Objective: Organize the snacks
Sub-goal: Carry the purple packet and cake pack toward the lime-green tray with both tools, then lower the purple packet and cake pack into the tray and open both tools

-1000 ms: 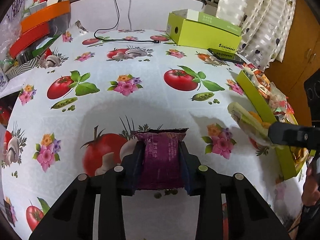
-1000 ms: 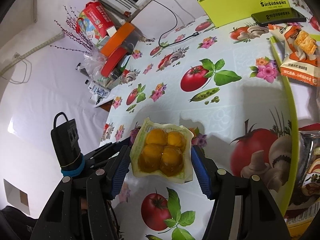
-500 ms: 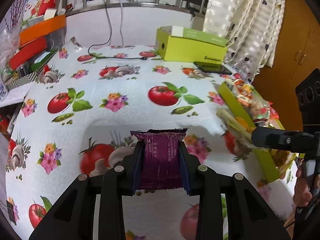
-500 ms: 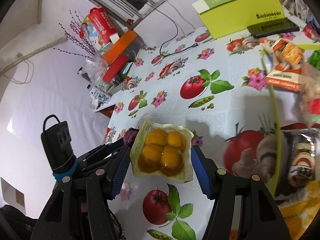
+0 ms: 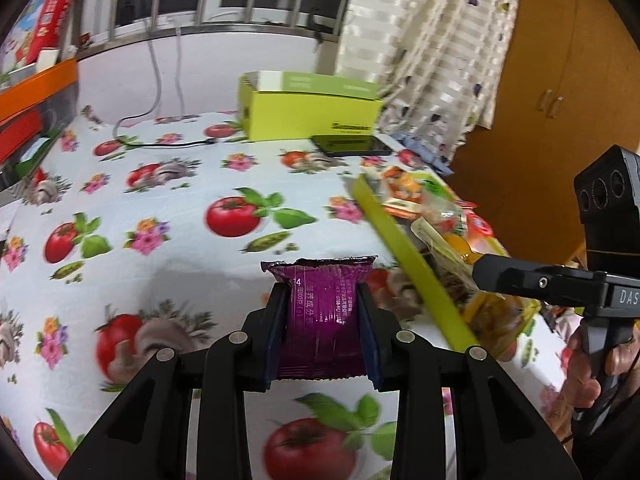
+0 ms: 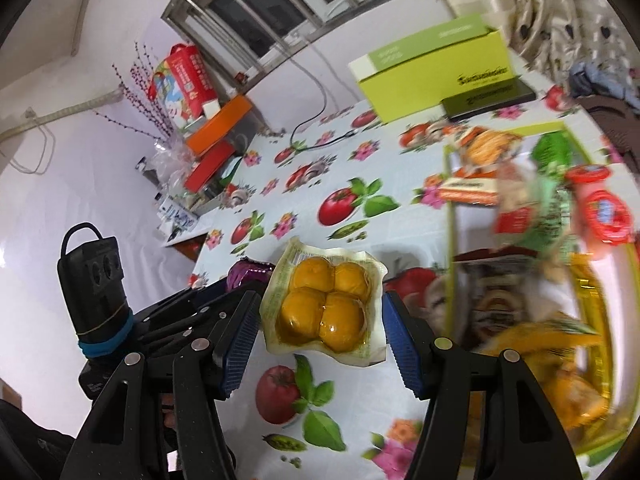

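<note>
Left wrist view: left hand-held gripper [image 5: 322, 330] is clamped on a purple snack packet [image 5: 322, 316], long axis toward 12 o'clock, above the surface [image 5: 180, 208]. Green tray [image 5: 404, 260] of snacks at 3 o'clock.

Right wrist view: right hand-held gripper [image 6: 320, 330] grips a clear pack of four yellow pieces [image 6: 324, 304] by its side edges, lying flat, long axis toward 12 o'clock. Tray at 3 o'clock.
</note>
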A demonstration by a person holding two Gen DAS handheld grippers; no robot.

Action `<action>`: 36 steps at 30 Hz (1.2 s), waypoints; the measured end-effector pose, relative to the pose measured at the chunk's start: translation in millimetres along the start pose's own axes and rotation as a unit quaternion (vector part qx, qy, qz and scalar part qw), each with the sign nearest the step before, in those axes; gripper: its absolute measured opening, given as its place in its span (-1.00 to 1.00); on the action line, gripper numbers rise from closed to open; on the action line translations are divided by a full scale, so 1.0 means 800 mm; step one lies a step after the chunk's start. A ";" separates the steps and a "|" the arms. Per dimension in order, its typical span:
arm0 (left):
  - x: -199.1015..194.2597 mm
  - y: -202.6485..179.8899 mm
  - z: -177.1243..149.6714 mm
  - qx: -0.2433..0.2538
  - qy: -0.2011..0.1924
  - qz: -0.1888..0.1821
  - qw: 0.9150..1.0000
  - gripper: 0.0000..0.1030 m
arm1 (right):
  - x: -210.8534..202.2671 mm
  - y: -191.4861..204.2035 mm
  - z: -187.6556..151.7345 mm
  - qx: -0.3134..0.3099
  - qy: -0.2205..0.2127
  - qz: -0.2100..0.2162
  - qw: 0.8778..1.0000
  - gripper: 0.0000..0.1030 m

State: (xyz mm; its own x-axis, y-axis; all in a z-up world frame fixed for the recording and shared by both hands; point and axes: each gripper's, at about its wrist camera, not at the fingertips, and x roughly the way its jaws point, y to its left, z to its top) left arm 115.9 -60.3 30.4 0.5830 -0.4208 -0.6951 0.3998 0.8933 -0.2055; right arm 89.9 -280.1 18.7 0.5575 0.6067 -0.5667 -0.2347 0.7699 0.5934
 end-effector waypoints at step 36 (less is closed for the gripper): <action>0.054 -0.108 0.032 0.058 0.021 -0.109 0.992 -0.33 | -0.077 -0.144 -0.005 0.099 -0.036 -0.145 0.984 0.22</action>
State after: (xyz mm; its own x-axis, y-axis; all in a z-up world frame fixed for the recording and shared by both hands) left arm 124.5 -159.9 36.2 0.4453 -0.5930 -0.6708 0.5929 0.7567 -0.2754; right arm 79.8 -405.2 -17.1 0.6354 0.3464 -0.6902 0.0978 0.8505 0.5169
